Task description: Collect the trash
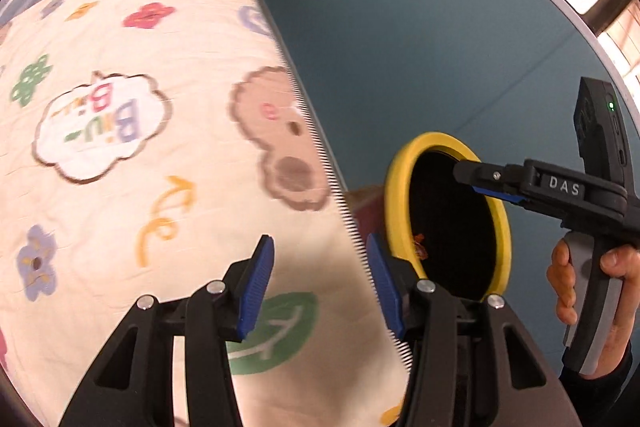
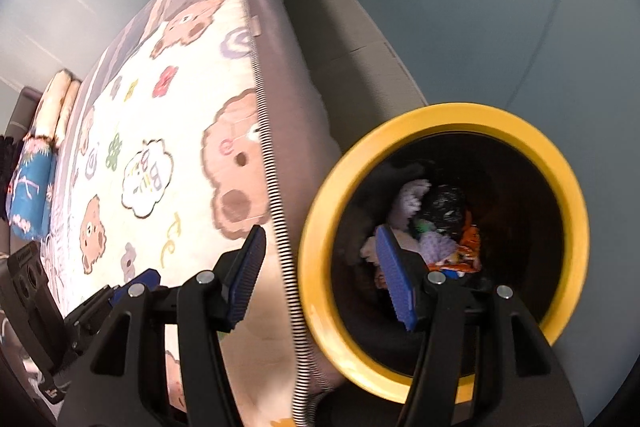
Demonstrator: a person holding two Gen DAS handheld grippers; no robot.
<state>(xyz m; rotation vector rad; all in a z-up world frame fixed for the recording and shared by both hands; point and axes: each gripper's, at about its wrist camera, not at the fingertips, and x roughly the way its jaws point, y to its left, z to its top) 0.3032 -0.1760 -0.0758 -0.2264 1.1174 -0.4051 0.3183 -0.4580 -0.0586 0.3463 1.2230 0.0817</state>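
A round trash bin with a yellow rim [image 2: 320,227] and dark inside stands on the floor beside the bed; it also shows in the left wrist view [image 1: 394,203]. Inside lie several pieces of trash [image 2: 448,239]: pale purple crumpled paper, a black wad and an orange wrapper. My right gripper [image 2: 322,267] is open and empty, its right finger over the bin's mouth; in the left wrist view its fingers [image 1: 480,179] reach over the bin's rim. My left gripper [image 1: 320,287] is open and empty above the bed's edge next to the bin.
A bed with a cream blanket printed with bears and flowers [image 1: 132,131] fills the left. Pillows [image 2: 36,163] lie at its far end. The floor [image 1: 420,27] is blue-grey. A brown mat [image 2: 344,39] lies beside the bed.
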